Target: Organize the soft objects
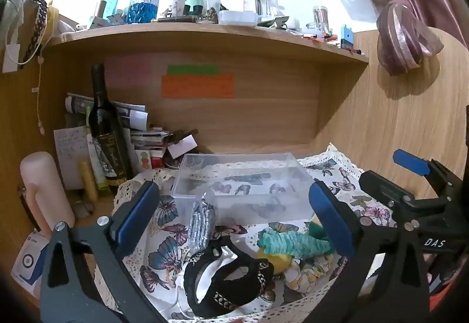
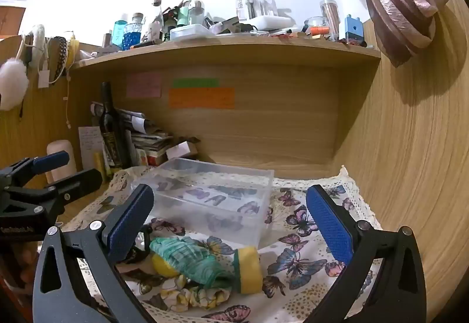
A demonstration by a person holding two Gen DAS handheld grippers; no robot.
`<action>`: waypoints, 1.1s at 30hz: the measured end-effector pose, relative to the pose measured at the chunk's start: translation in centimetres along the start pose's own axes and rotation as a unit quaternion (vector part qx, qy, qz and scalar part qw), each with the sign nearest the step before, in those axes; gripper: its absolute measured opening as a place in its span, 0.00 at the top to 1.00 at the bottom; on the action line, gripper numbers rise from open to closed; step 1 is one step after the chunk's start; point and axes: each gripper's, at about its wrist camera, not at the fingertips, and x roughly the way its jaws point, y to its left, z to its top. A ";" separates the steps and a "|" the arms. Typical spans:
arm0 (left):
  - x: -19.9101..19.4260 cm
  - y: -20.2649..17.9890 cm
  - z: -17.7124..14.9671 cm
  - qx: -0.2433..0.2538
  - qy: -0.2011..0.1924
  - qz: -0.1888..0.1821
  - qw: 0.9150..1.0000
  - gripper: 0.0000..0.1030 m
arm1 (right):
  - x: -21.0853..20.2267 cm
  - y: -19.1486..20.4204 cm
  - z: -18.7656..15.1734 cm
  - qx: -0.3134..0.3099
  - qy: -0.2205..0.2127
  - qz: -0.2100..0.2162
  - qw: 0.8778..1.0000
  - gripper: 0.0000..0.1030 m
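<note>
A clear plastic box (image 1: 243, 188) (image 2: 211, 200) stands empty on the butterfly cloth (image 1: 164, 252) (image 2: 296, 264). In front of it lie a black chain-trimmed band (image 1: 228, 282), a silver scrunchie (image 1: 200, 220), a teal scrunchie (image 1: 293, 244) (image 2: 187, 258), a yellow sponge (image 2: 249, 270), a yellow ball (image 2: 164, 264) and a floral scrunchie (image 2: 190, 296) (image 1: 304, 273). My left gripper (image 1: 234, 214) is open above the black band. My right gripper (image 2: 231, 220) is open above the teal scrunchie and sponge. Both are empty.
A dark wine bottle (image 1: 105, 135) (image 2: 110, 126), papers and a pale cylinder (image 1: 44, 191) crowd the left of the desk. A cluttered shelf (image 1: 205, 35) hangs overhead. A wooden wall (image 2: 410, 176) closes the right side. The right gripper shows in the left wrist view (image 1: 410, 176).
</note>
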 end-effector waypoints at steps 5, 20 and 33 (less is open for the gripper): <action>-0.4 -0.8 0.4 0.013 -0.016 0.009 1.000 0.00 | 0.1 -0.1 -0.2 0.001 -0.005 0.002 1.000 0.00; -1.2 -0.8 1.0 0.014 -0.025 0.005 1.000 0.00 | 0.3 -0.2 -0.2 0.013 0.003 0.010 1.000 0.00; -1.2 -0.9 0.7 0.017 -0.030 0.008 0.999 0.00 | 0.0 -0.2 -0.2 0.016 0.001 0.011 1.000 0.00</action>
